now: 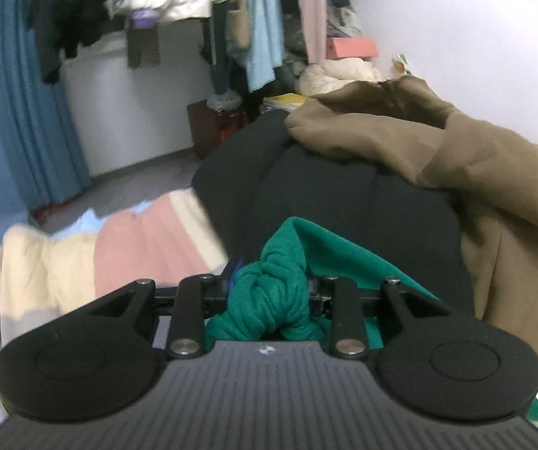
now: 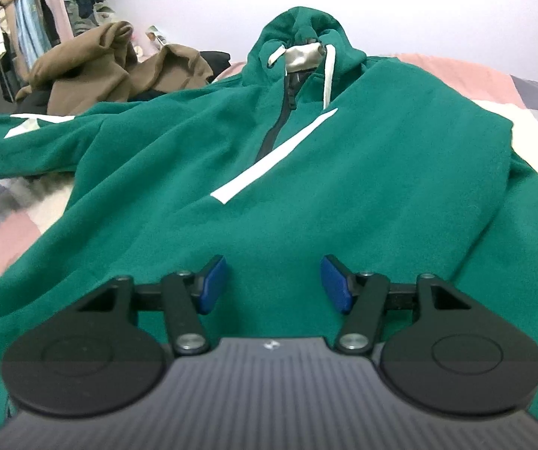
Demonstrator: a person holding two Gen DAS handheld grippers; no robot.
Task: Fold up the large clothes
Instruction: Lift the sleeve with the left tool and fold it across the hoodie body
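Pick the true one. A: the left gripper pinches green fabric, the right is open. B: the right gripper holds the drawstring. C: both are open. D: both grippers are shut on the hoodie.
A: the left gripper is closed on bunched fabric of the green hoodie, while the right gripper has its blue pads apart above the hoodie's front.

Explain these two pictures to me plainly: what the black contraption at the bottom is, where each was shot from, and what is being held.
Each picture comes from a camera mounted on a hand-held two-finger gripper, looking forward along its fingers.

Left wrist view: the left gripper is shut on a bunched piece of the green hoodie. Beyond lie a black garment and a brown garment.

Right wrist view: the right gripper is open, its blue pads apart, holding nothing, over the hoodie spread front-up on a pink patterned bedcover.
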